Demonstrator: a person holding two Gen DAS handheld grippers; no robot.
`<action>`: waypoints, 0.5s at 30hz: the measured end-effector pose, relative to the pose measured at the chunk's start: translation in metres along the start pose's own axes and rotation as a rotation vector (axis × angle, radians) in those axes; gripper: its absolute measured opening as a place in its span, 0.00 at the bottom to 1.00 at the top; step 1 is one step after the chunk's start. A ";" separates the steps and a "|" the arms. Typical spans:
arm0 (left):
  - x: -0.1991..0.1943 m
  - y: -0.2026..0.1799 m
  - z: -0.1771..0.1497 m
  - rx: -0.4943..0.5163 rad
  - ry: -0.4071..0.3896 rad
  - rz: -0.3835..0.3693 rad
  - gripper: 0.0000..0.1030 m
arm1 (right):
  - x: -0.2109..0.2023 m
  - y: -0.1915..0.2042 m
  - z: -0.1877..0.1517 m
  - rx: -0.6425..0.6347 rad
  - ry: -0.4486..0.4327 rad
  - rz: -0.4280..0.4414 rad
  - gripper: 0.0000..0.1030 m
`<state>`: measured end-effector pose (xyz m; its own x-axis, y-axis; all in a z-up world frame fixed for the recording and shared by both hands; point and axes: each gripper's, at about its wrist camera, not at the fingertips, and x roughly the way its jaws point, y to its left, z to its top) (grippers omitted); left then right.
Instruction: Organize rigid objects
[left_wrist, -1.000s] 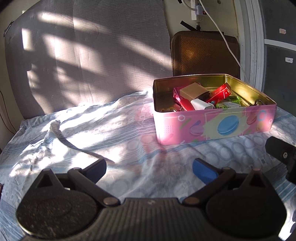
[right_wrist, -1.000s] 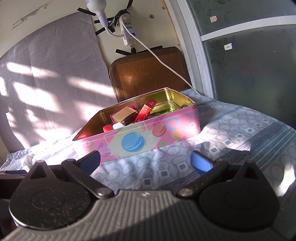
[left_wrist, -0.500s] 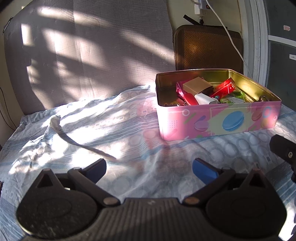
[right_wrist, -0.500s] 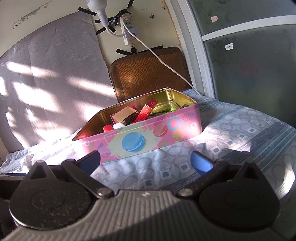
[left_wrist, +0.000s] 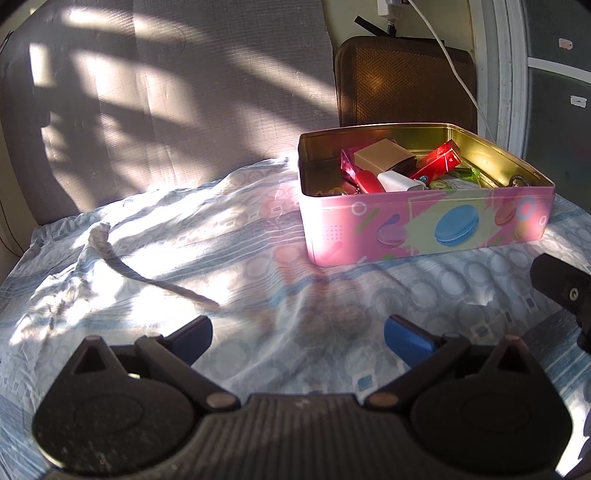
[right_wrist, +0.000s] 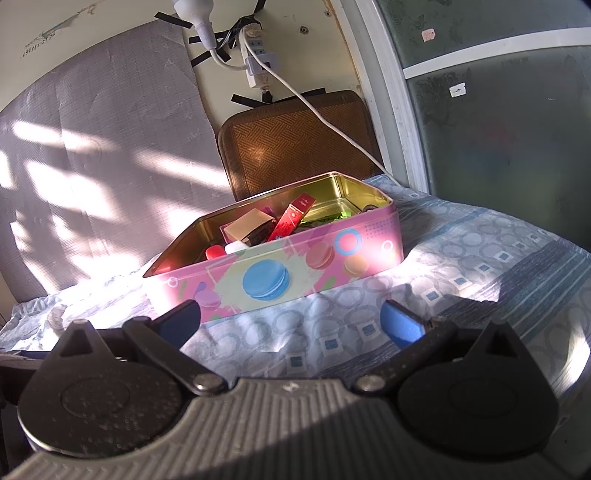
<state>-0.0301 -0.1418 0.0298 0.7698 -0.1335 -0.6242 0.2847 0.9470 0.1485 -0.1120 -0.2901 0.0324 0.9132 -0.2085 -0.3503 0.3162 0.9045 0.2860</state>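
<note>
Hard, warm sunlight falls in slanted bars across the grey panel (left_wrist: 166, 92) in the upper left of both views and burns out to white on the bedsheet (left_wrist: 122, 254) at left. The pink tin (left_wrist: 424, 229) glows, its gold inside glaring. The lower frame lies in deep shadow. Straight lines bow at the edges; the corners go black.

sunlit bed sheet (left_wrist: 229, 236) with blue circle print, wrinkled at left. grey padded panel (right_wrist: 96, 155) leans on cream wall (right_wrist: 295, 40), streaked with light. brown woven mat (right_wrist: 295, 147) beside it. taped power strip (right_wrist: 256, 59), white cable (right_wrist: 332, 125). frosted window (right_wrist: 498, 122) at right.
</note>
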 end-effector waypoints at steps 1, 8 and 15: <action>0.000 0.000 0.000 -0.002 0.003 -0.002 1.00 | 0.000 0.000 0.000 -0.001 0.001 0.000 1.00; 0.002 0.000 0.000 -0.005 0.010 -0.007 1.00 | 0.002 0.000 -0.002 -0.006 0.010 0.005 1.00; 0.003 0.000 0.000 -0.001 0.015 -0.010 1.00 | 0.004 0.001 -0.002 -0.007 0.014 0.006 1.00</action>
<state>-0.0277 -0.1420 0.0280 0.7580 -0.1390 -0.6373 0.2922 0.9459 0.1413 -0.1091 -0.2897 0.0296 0.9114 -0.1974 -0.3610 0.3086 0.9083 0.2825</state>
